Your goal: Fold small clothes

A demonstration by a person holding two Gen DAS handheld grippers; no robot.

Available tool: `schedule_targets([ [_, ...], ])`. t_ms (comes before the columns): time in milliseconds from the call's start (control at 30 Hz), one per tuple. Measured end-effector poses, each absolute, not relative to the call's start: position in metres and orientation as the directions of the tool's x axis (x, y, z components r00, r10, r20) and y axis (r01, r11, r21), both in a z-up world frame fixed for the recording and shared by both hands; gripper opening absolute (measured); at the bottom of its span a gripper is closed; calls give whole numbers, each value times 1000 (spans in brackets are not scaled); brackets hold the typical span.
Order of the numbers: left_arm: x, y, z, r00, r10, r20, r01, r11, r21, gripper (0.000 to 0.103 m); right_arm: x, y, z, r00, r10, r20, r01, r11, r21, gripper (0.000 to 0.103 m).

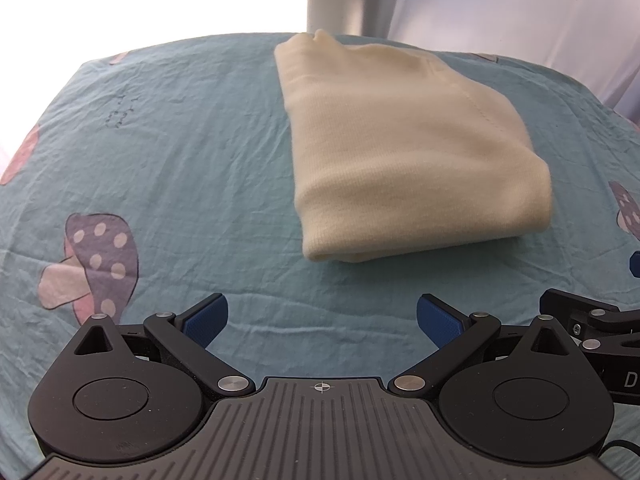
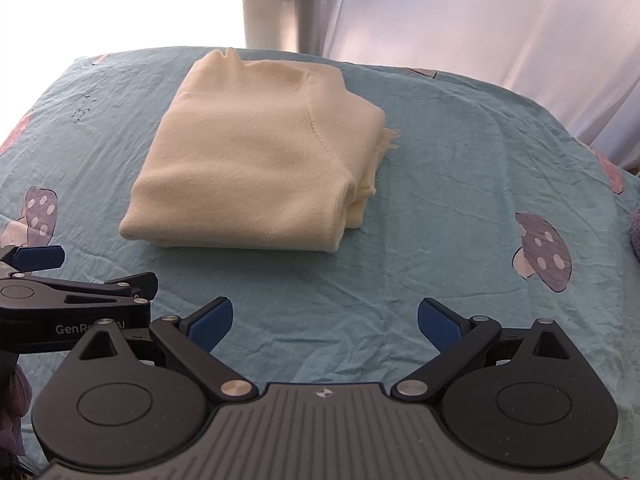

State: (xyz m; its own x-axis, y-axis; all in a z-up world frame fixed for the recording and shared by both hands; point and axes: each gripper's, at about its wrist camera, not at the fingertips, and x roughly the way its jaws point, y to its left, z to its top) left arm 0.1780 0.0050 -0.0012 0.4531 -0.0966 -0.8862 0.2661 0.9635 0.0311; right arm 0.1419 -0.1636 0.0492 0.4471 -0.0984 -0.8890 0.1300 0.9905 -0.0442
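White lettering on the black side of the left gripper (image 2: 30,264), seen in the right wrist view, reads "GenR", then a stretch hidden behind the right gripper's (image 2: 325,322) linkage, then what looks like "AI". In the left wrist view a single white "D" stands on the black body of the right gripper (image 1: 634,264), at the picture's right edge; the rest is cut off. On the blue bedsheet (image 1: 180,152), left of the folded cream garment (image 1: 404,148), small dark stitched marks are too faint to read.

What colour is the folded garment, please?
Cream folded garment, clearest in the right wrist view.
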Motion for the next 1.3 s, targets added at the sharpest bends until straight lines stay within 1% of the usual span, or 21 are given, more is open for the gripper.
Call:
schedule_targets([
  [1300,180,6,1,441,-106,-891,258,966,13,103,143,-166,49,445,-98,-890,132,990,-43,99],
])
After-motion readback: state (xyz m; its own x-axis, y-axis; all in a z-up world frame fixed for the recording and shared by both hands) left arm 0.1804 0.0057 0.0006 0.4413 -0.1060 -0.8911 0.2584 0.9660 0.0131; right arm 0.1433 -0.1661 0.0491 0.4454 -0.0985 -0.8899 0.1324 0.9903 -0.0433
